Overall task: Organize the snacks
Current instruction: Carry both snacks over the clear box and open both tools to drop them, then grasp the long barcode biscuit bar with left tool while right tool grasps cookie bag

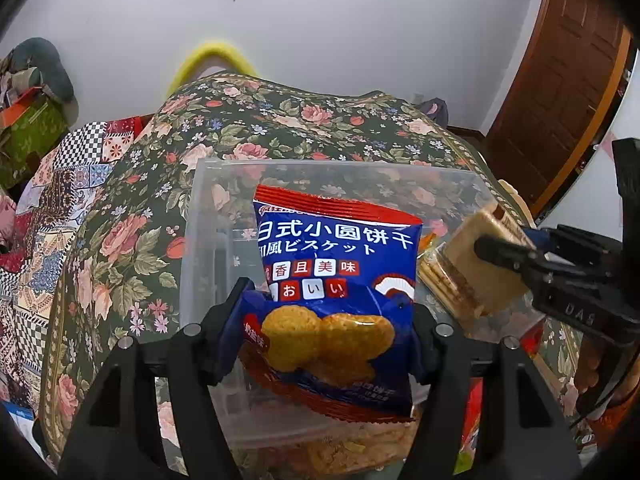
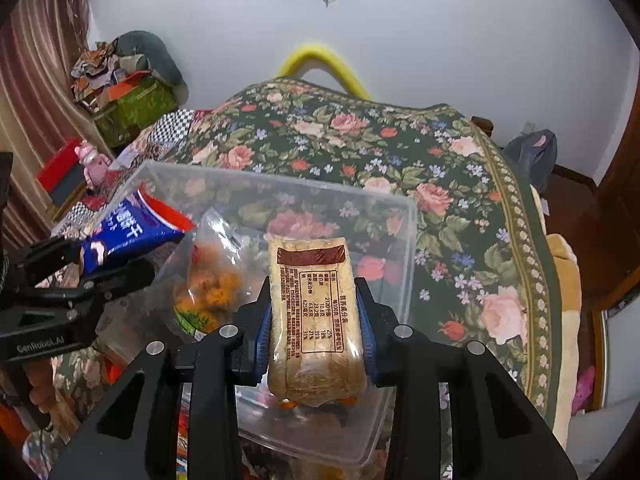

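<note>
A floral-patterned cloth (image 2: 460,168) is covering the broad surface that is filling most of both views. A clear plastic container (image 1: 192,248) is sitting on this cloth, directly ahead of both grippers. Inside it, as the right wrist view is showing, a transparent bag of orange snacks (image 2: 212,280) is lying toward the left side.

The left gripper (image 1: 320,328) is clenching a blue biscuit packet (image 1: 340,264) with a red top edge. Its fingers are pressing on the packet's lower half from both sides, and the packet is standing up over the container's opening.

The right gripper (image 2: 316,320) is grasping a pale wafer pack (image 2: 312,312) with a brown label band and a printed nutrition table. Its blue-padded fingers (image 2: 262,332) are squeezing the pack's long sides, and the pack is hanging above the container's right portion. In the left wrist view, the wafer pack (image 1: 480,264) is appearing just beside the biscuit packet.
</note>
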Action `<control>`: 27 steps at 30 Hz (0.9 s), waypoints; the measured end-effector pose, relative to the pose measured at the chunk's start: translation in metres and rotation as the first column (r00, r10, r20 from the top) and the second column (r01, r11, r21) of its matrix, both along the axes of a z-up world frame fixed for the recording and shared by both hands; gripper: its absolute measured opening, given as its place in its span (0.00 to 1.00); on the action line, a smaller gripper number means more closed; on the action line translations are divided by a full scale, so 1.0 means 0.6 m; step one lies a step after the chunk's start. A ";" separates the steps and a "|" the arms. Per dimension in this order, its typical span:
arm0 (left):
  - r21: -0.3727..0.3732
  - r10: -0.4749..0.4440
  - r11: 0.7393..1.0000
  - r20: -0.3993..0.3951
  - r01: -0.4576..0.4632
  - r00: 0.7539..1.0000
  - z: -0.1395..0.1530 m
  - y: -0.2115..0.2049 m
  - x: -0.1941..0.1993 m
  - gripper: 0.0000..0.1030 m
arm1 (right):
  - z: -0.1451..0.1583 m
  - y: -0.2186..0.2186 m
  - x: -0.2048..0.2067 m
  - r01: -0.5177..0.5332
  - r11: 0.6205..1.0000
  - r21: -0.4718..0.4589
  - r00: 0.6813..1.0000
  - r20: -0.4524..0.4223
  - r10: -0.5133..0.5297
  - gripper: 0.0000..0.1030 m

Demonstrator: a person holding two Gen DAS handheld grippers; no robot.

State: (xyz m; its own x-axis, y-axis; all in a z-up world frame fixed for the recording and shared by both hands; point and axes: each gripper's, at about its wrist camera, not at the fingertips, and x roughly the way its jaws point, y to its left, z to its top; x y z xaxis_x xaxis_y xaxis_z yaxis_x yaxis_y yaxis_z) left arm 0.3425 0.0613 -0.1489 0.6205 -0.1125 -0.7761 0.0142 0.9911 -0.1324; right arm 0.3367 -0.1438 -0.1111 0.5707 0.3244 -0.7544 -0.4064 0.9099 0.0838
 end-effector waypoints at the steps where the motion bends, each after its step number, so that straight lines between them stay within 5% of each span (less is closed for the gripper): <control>1: 0.007 0.002 1.000 0.000 -0.002 1.000 0.000 -0.001 0.001 0.65 | -0.002 0.001 0.000 -0.004 1.000 -0.001 1.000 -0.009 0.004 0.34; 18: 0.041 -0.024 0.999 0.095 0.020 0.995 0.091 0.003 -0.128 0.79 | 0.074 -0.044 -0.101 -0.013 0.999 0.036 0.995 0.098 0.010 0.46; 27: 0.051 -0.017 0.999 0.034 0.016 0.999 0.066 0.020 -0.257 0.84 | 0.080 -0.069 -0.208 -0.031 0.996 0.087 0.994 0.109 0.021 0.53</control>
